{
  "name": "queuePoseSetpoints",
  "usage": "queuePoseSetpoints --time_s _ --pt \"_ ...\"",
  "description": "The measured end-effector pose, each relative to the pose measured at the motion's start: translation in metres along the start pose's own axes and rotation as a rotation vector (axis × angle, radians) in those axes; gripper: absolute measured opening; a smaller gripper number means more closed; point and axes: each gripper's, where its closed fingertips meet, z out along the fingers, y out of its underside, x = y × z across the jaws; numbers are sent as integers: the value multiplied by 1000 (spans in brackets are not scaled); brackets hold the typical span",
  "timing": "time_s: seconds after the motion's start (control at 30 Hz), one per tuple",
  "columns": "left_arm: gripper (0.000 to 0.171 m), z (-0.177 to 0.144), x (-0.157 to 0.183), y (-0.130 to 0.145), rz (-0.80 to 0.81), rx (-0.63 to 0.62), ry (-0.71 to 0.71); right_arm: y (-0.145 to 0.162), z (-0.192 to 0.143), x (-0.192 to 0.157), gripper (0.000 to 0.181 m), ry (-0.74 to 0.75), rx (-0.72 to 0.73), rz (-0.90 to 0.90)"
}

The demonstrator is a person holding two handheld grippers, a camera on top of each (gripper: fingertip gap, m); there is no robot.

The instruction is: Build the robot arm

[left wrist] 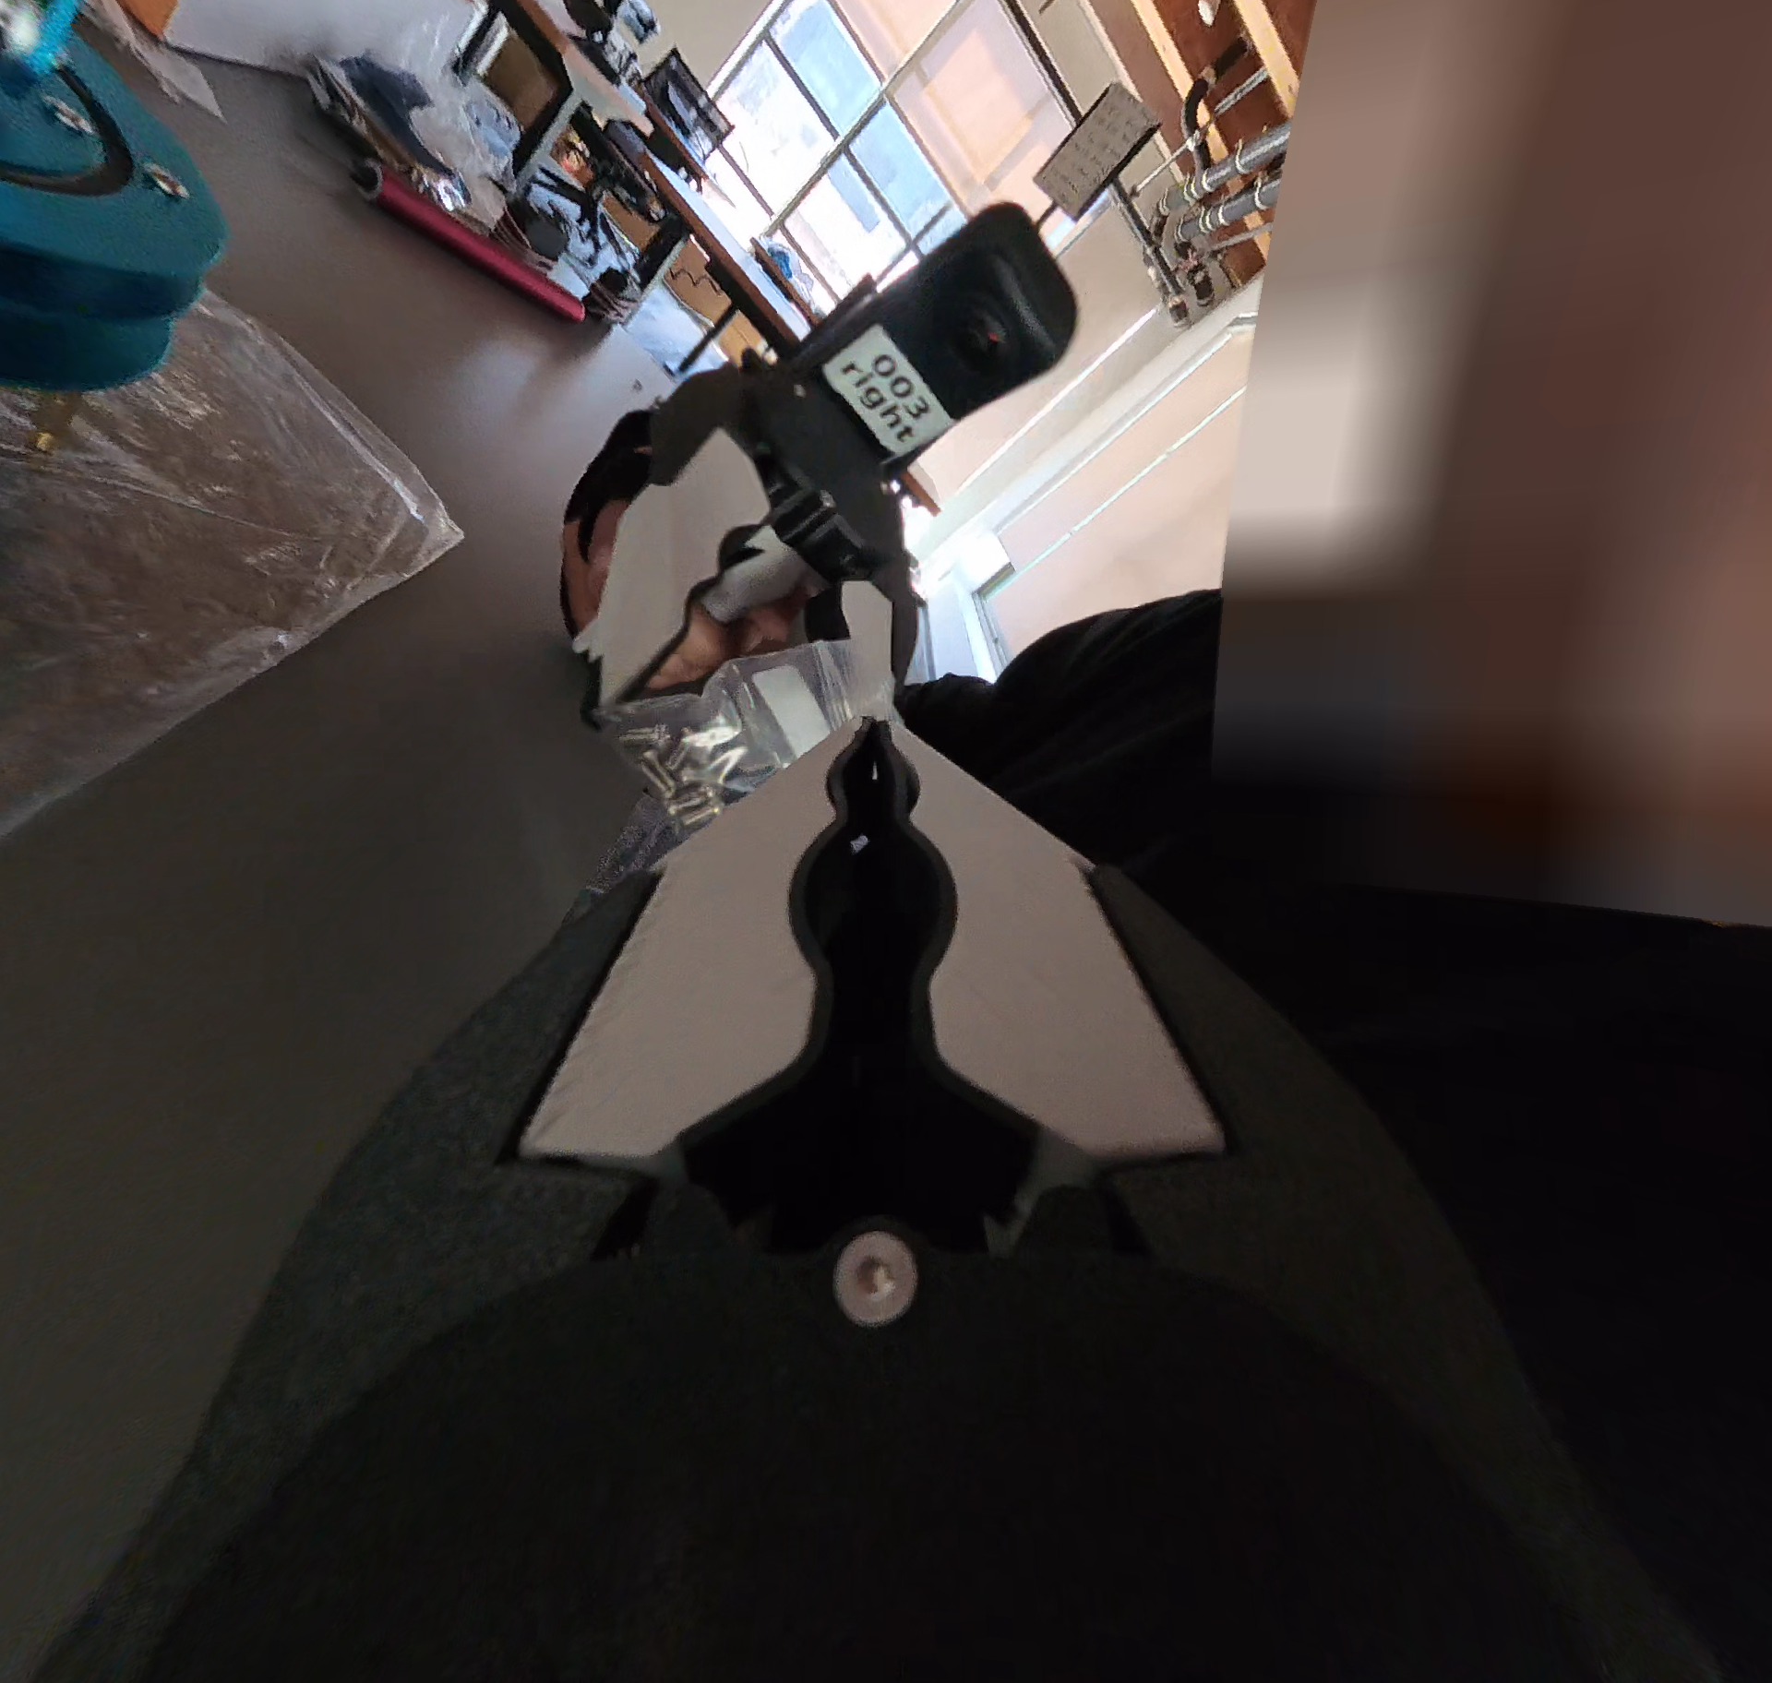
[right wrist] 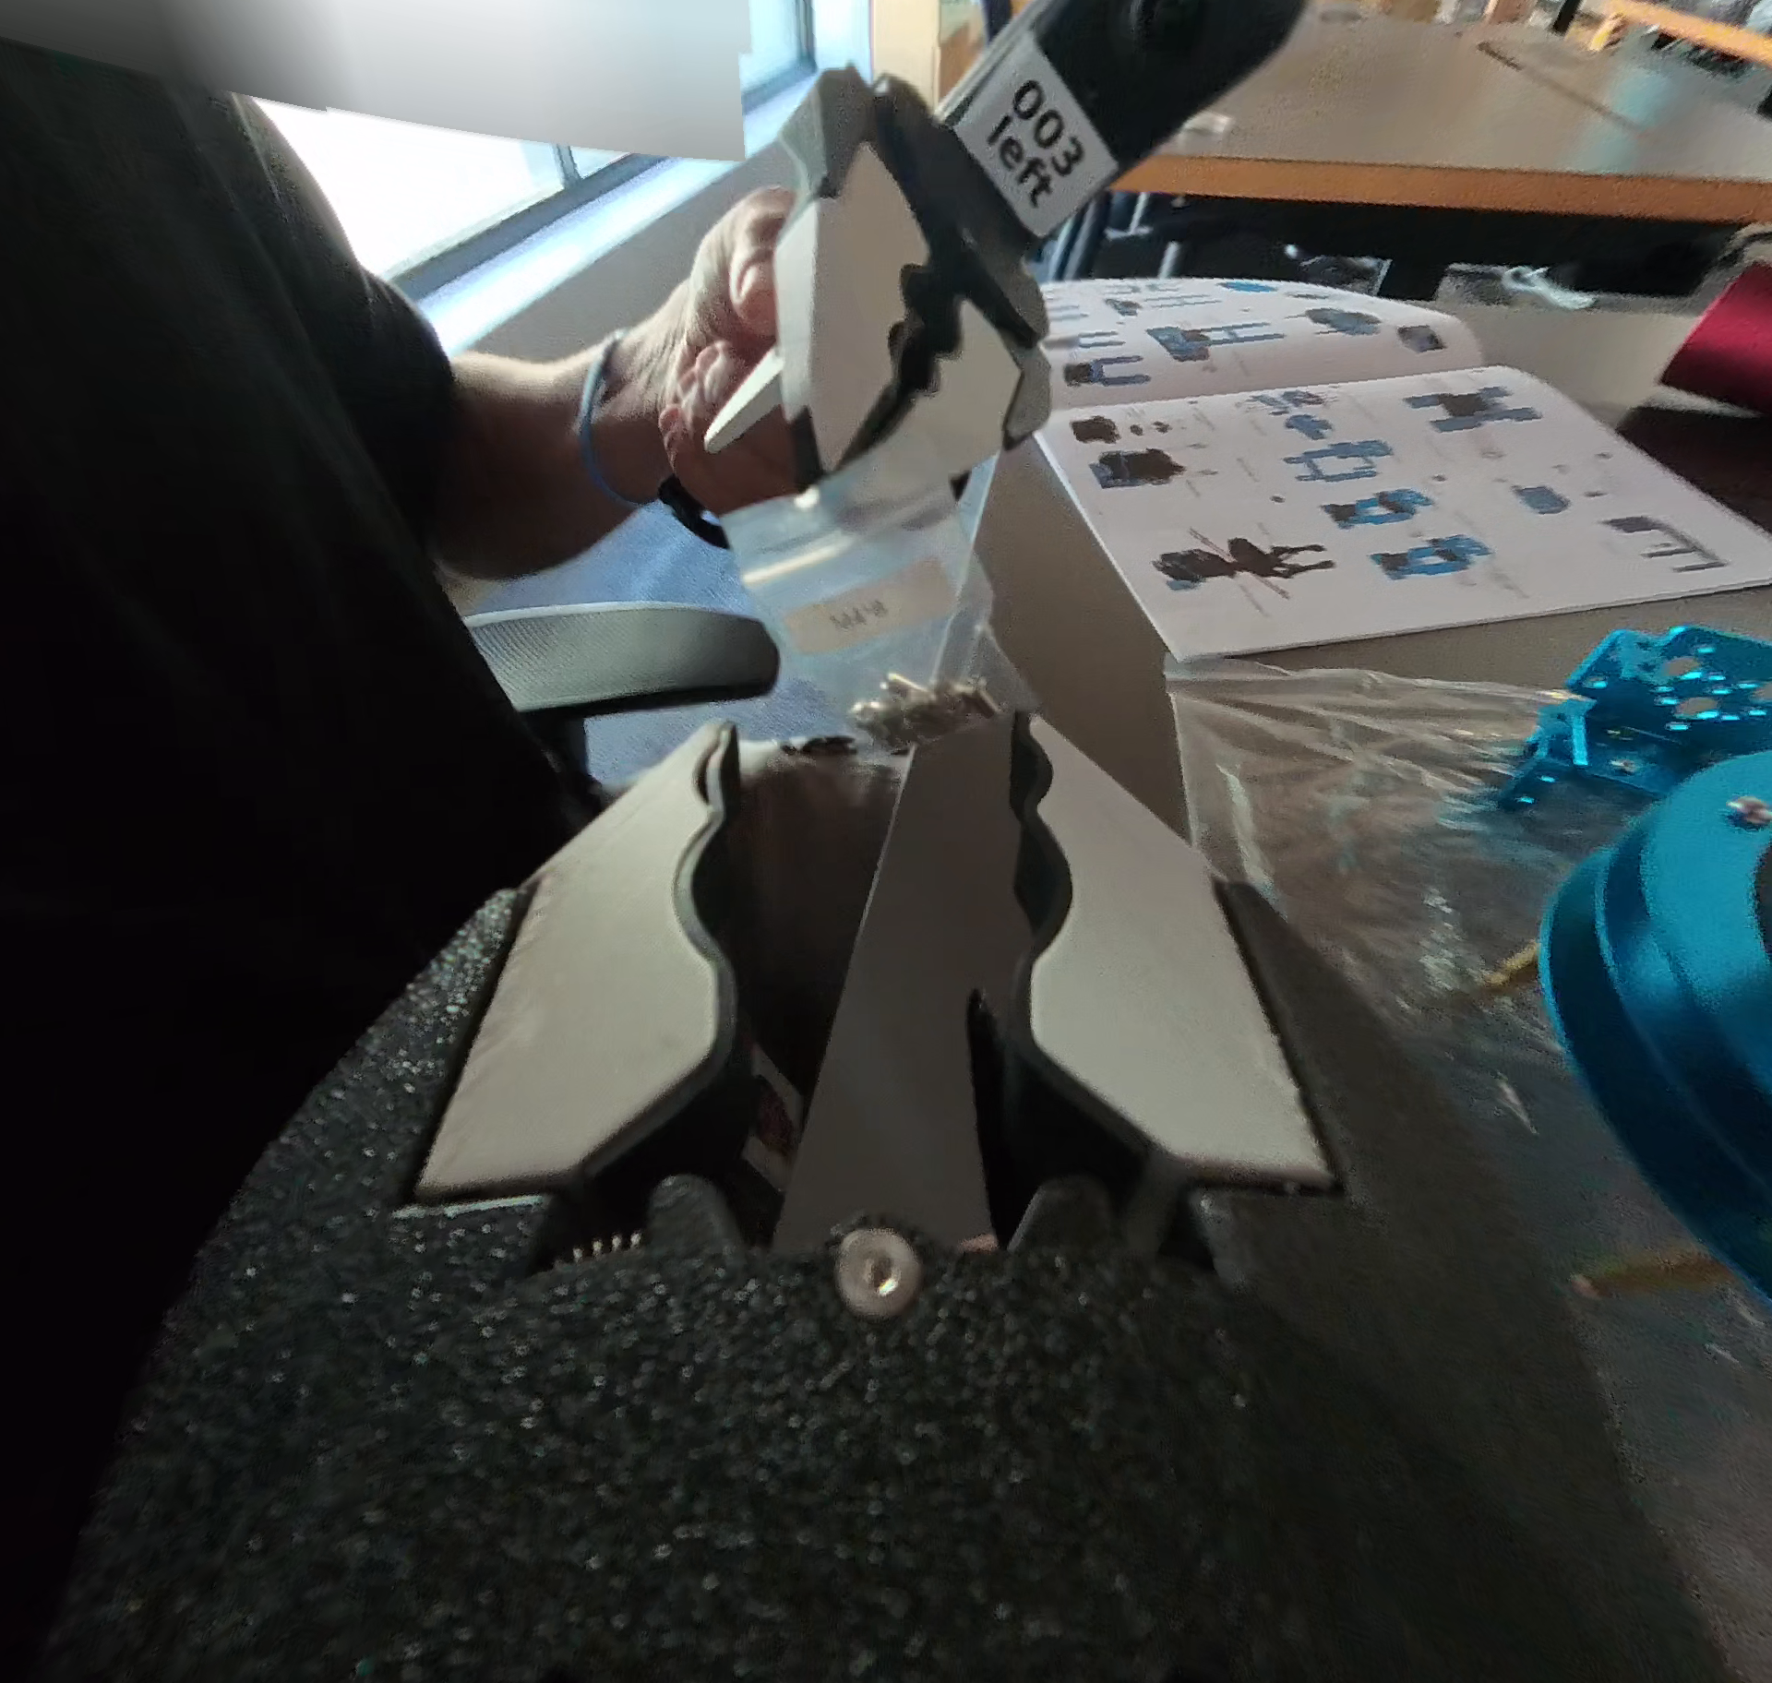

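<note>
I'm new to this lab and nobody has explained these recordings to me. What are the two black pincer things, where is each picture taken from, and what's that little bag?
There is no robot here. A person holds a two-finger gripper in each hand, and each carries a wide-angle camera looking along its fingers, so each picture is one gripper's own view, with the other gripper showing farther off. The left gripper is shut on the top of a small clear bag with little metal screws at its bottom. The right gripper is open, its fingertips just below the bag's lower end; whether they touch it I cannot tell. On the table lie an open instruction booklet, crinkled clear plastic wrap and blue metal parts.
</note>
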Motion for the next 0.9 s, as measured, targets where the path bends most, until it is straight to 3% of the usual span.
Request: queuePoseSetpoints --time_s 0.1,0.23,0.4,0.63,0.77,0.9 --pt "0 -26 13 1 34 19 -29 -18 10 6 60 -32 98 153" --pt "3 -61 21 3 69 32 -111 -47 13 3 60 -185 285 369" --pt "4 -85 31 1 104 23 -136 -45 35 30 69 -226 331 578" --pt "0 -72 56 -19 181 -28 40 -62 49 16 68 -442 367 678" --pt "0 -58 59 -30 189 -53 120 -89 34 -6 52 -681 472 713" --pt "0 -52 47 -36 172 -40 113 -94 11 -3 30 -654 562 672"
